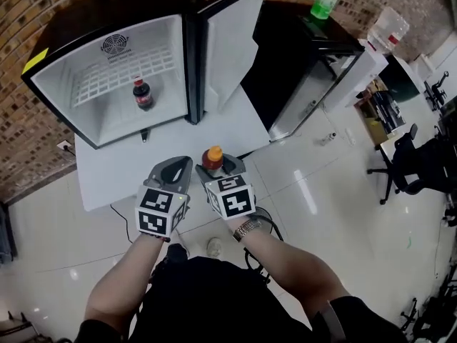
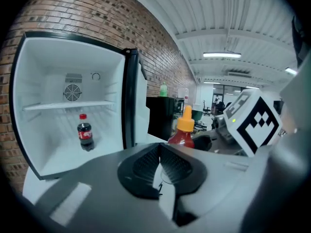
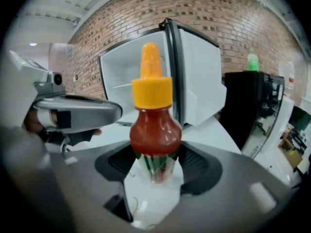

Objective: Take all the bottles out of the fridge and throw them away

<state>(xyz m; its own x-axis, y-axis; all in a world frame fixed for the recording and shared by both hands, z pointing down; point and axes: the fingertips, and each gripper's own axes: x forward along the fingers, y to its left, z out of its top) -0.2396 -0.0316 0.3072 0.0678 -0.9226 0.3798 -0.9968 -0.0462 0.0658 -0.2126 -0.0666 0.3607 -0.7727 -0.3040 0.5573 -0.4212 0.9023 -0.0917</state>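
Note:
A small cola bottle [image 1: 143, 93] with a red cap stands alone on the floor of the open white fridge [image 1: 78, 48]; the left gripper view has the cola bottle [image 2: 85, 133] at the left too. My right gripper [image 1: 218, 166] is shut on a red sauce bottle [image 1: 213, 157] with an orange cap, held upright over the table's front edge. In the right gripper view the pads clamp the sauce bottle [image 3: 154, 130] low on its body. My left gripper [image 1: 181, 163] hangs just left of it, jaws together and nothing between them [image 2: 160, 152].
The fridge sits on a white table [image 1: 114, 174], its door [image 1: 232, 41] swung open to the right. A black cabinet [image 1: 300, 56] behind carries a green bottle [image 1: 323, 2]. A big water jug [image 1: 388, 28] and office chairs [image 1: 414, 166] stand at the right on the shiny floor.

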